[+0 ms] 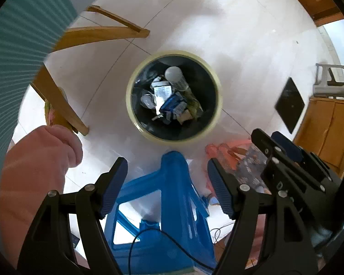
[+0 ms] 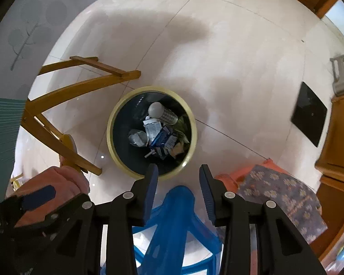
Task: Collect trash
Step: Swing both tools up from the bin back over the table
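Both claws hung above the floor, looking down. The left claw [image 1: 167,183] was spread wide and held nothing; the right claw [image 2: 177,192] was also spread, less widely, and empty. One bin [image 1: 135,105] stood ahead of and below both claws, its rim between the right claw's fingertips in that view. The trash [image 1: 169,98] lay inside it: one bottle [image 1: 175,76] on top, several crumpled packets and cartons too jumbled to count.

One blue stool [image 1: 172,194] stood directly beneath the claws, nearer than the bin. A lowering claw could have struck it, I judged. One cable [image 1: 162,236] trailed across the stool and might have snagged a finger.
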Available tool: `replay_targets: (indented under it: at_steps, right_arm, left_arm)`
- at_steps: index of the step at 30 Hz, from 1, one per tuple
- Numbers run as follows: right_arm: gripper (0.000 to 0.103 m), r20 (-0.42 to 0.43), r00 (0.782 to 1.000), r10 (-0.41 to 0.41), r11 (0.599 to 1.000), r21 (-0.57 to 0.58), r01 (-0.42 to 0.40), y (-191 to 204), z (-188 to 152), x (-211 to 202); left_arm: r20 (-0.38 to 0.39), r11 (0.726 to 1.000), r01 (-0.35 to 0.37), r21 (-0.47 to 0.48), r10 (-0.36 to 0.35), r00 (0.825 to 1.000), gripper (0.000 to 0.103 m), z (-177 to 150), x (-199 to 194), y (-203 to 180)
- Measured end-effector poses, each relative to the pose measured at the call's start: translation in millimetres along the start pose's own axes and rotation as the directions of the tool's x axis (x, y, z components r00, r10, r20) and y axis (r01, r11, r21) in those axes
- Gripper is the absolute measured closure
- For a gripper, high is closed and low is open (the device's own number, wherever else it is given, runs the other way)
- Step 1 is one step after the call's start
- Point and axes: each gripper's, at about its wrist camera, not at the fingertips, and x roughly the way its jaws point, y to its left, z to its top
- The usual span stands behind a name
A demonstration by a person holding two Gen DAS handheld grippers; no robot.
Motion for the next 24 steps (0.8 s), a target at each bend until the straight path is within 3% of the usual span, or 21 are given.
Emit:
replay_targets:
  at_steps: [6, 11, 16, 22, 24]
  right_arm:
    - [0.063, 0.005, 1.0, -0.02, 1.0, 0.011, 0.02, -6.7, -18.8, -52.7]
    - [0.061, 0.062, 0.998, 0.018, 0.999, -0.033, -0.016, -3.3, -31.3, -107.5]
    - [0.06, 0.145, 0.987, 0.068, 0.996, -0.073, -0.057, 3.6, -36.6, -172.4]
    - [0.06, 0.241, 0.964, 0.113, 0.986, -0.147, -0.079, 23.3, -37.3, -243.0]
    - [0.06, 0.268, 0.954, 0.134, 0.979, -0.186, -0.085, 36.3, -34.4, -266.2]
  left_arm:
    - [0.041, 0.999, 0.002, 0.042, -0.004, 0.999, 0.033, -24.6, -41.0, -10.4]
    - [0.111, 0.988, -0.045, 0.146, 0.029, 0.993, 0.033, -48.1, -94.4, -23.8]
    - [0.224, 0.968, -0.084, 0.236, 0.03, 0.974, 0.033, -72.4, -157.7, -29.1]
    - [0.306, 0.97, -0.033, 0.239, -0.043, 0.951, 0.033, -85.6, -227.7, -7.9]
    - [0.349, 0.973, -0.036, 0.229, -0.047, 0.936, 0.033, -87.9, -256.2, 7.4]
